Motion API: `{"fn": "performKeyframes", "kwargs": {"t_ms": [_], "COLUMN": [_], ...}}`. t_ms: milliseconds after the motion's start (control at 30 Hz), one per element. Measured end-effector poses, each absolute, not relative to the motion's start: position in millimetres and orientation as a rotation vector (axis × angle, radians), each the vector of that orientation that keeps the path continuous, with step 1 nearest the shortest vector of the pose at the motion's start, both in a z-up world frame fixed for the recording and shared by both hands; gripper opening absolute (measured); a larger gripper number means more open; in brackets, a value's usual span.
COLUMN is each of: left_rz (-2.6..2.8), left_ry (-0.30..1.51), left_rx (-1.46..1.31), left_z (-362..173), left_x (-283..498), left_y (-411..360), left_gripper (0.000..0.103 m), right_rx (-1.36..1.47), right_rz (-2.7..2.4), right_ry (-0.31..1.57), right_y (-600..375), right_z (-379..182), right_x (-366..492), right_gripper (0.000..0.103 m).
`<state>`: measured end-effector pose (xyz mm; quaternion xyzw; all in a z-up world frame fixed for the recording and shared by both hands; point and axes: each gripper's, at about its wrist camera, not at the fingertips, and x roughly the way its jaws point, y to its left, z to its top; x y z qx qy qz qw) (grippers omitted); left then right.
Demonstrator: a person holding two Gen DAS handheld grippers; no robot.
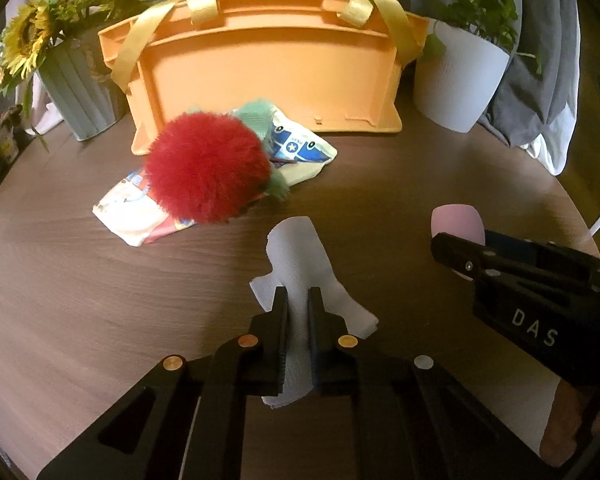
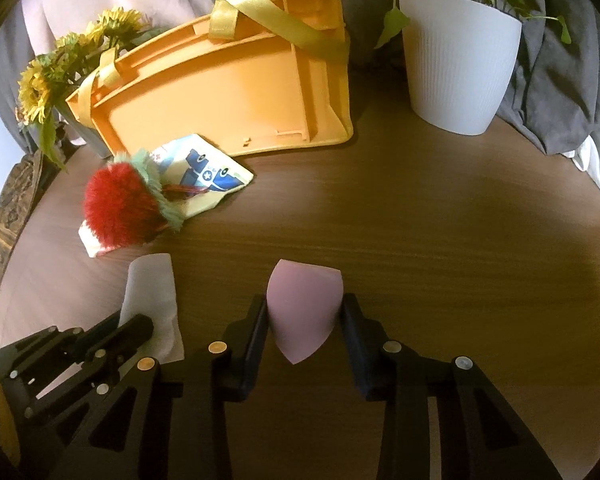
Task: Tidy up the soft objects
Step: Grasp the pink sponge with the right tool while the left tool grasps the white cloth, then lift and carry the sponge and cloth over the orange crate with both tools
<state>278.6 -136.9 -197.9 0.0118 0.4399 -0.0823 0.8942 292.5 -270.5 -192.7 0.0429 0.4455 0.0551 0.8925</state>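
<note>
My left gripper (image 1: 298,296) is shut on a white paper towel (image 1: 296,256) just over the brown table; it also shows in the right wrist view (image 2: 152,292). My right gripper (image 2: 305,308) is shut on a pink wedge-shaped sponge (image 2: 302,320), with both fingers touching its sides; the sponge (image 1: 458,220) also shows in the left wrist view. A red fluffy pom-pom (image 1: 206,168) lies on a printed cloth (image 1: 300,148) in front of an orange basket (image 1: 260,68) with yellow straps.
A grey pot of sunflowers (image 1: 76,88) stands at the back left, and a white pot with a green plant (image 2: 458,68) at the back right. Grey and white fabric hangs behind the round table (image 2: 420,220).
</note>
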Motion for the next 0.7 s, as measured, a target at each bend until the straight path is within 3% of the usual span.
{"fn": "performKeyframes", "kwargs": {"t_ms": [700], "left_rz": [-0.181], "left_ry": [0.786], "left_rx": [0.005], "left_z": [-136.5], "left_x": [263.3], "left_y": [-121.8], "left_gripper": [0.011], "right_rx": [0.124], "right_rz": [0.111], "right_ry": [0.86], "right_y": [-264.8], "right_z": [-148.7], "right_x": [269.4], "right_gripper": [0.037]}}
